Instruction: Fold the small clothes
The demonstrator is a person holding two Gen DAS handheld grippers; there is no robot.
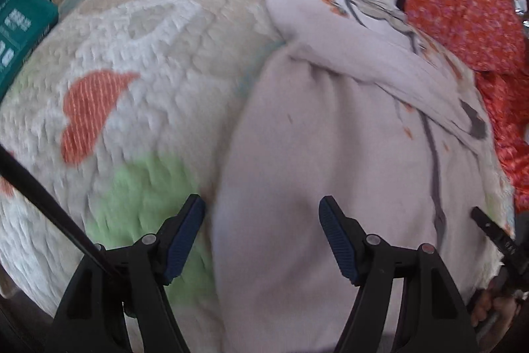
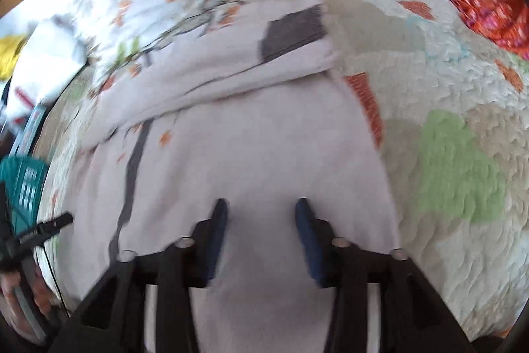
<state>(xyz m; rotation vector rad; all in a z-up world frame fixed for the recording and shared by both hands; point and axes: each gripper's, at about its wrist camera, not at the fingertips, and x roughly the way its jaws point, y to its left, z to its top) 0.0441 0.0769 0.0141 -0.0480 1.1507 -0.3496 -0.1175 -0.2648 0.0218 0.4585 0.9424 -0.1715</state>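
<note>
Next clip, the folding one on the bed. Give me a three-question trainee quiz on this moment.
1. True or false: the left tongs are clamped on the pale pink garment.
2. What lies folded across the garment's top: A sleeve, B towel, C sock?
3. What colour is the patterned cloth beyond the quilt?

Key: 1 false, both the left and the right tongs stand open over it; 2 A; 3 red-orange.
</note>
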